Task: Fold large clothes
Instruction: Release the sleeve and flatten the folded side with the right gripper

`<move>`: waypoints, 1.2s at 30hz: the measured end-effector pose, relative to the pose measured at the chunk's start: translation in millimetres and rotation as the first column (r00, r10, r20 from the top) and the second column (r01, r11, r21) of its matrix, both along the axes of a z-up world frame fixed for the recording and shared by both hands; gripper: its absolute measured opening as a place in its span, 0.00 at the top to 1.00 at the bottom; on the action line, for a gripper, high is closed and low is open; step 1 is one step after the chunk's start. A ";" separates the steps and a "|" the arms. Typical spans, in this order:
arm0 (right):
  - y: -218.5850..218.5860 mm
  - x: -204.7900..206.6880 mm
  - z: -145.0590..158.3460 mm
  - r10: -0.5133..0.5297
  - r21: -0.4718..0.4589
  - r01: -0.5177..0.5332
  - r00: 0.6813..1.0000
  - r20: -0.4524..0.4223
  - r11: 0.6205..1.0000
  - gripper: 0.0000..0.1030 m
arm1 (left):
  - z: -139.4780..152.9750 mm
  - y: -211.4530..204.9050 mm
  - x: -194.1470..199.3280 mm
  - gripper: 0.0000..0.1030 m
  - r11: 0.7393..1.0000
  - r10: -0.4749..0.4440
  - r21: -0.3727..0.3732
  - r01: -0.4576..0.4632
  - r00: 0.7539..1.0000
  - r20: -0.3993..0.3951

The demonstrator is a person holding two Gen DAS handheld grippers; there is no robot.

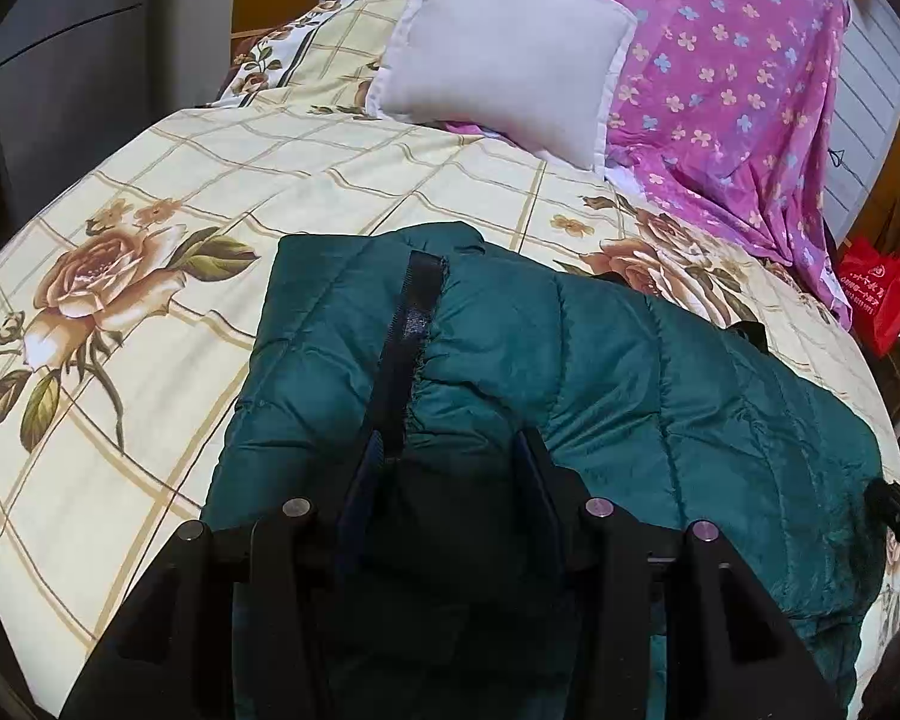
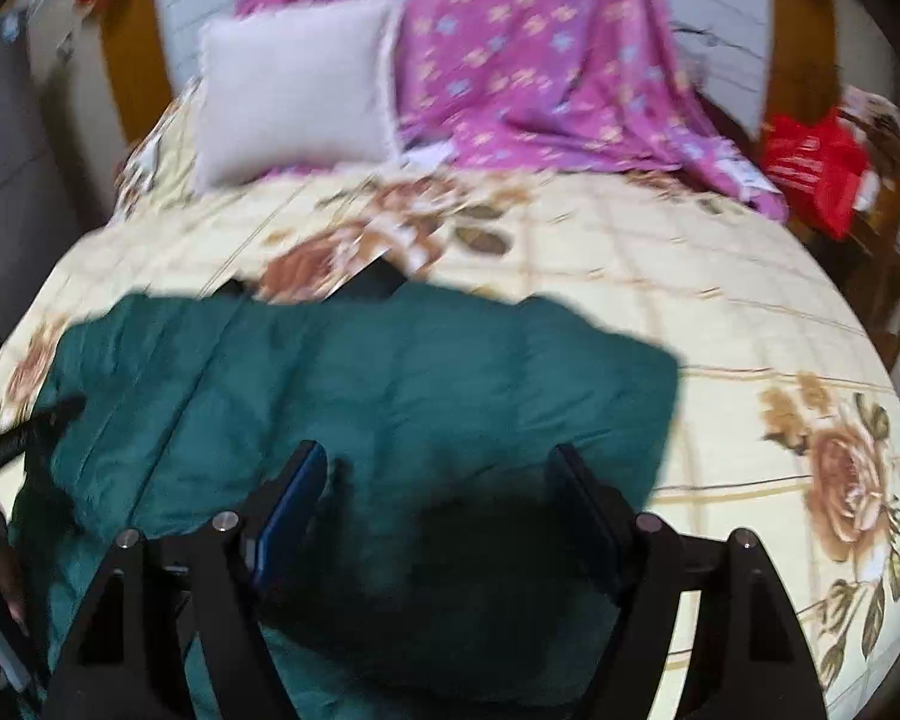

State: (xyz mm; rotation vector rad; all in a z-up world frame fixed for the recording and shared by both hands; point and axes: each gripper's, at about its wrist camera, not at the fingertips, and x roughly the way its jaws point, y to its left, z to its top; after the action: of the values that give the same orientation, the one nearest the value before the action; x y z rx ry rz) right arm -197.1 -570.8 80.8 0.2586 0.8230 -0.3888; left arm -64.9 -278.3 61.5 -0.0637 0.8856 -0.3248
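Note:
A dark teal quilted jacket lies folded over on the flowered bedspread; a black zipper strip runs down its front. My left gripper has its fingers apart with a bulge of the jacket between them; whether they press on it I cannot tell. In the right wrist view the jacket lies across the near bed. My right gripper is open just above the jacket's near edge. The view is blurred. The left gripper's tip shows at the far left.
A white pillow and a pink flowered sheet lie at the head of the bed. A red bag sits beside the bed on the right. A grey cabinet stands at the left.

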 end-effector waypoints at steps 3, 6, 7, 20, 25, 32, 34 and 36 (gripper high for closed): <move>-18.5 9.8 -28.6 -0.026 0.067 0.032 0.996 -0.091 0.997 0.23 | -2.8 -0.9 -0.2 0.72 1.000 -0.010 0.003 0.010 1.000 0.009; -16.1 9.2 -36.4 -0.011 0.053 0.015 0.997 -0.078 0.999 0.22 | -3.4 -2.3 -0.8 0.72 1.000 -0.016 0.013 0.016 1.000 0.016; -13.7 7.4 -31.6 -0.014 0.042 0.017 0.996 -0.085 0.999 0.22 | -3.2 -1.9 -0.8 0.72 1.000 -0.017 0.013 0.016 1.000 0.013; 40.5 -14.8 -30.5 0.061 -0.074 -0.070 0.991 -0.117 0.995 0.21 | 0.9 -1.6 -15.4 0.71 0.999 -0.023 0.040 0.022 0.999 0.034; 37.9 -38.6 -0.5 0.046 -0.035 -0.047 0.998 -0.036 0.998 0.21 | 14.8 6.2 -30.7 0.71 0.999 -0.020 0.028 0.018 0.996 0.091; 26.0 -28.3 -32.8 0.002 -0.027 -0.005 0.993 -0.115 1.000 0.18 | 4.3 -5.3 -31.9 0.71 0.993 -0.053 0.111 0.043 0.995 0.085; 28.9 -32.1 -25.4 0.004 -0.031 -0.008 0.993 -0.118 0.999 0.18 | 10.9 -1.8 -37.0 0.71 0.993 -0.052 0.112 0.042 0.995 0.087; 30.3 -42.8 -15.0 0.008 0.000 -0.009 0.995 -0.097 1.000 0.18 | 20.1 3.9 -43.9 0.71 0.993 -0.058 0.111 0.047 0.993 0.104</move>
State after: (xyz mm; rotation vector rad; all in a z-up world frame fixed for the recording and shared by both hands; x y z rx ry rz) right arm -239.9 -540.6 65.9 0.2367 0.9190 -0.3961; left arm -108.9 -274.4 81.6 0.0772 0.7981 -0.3257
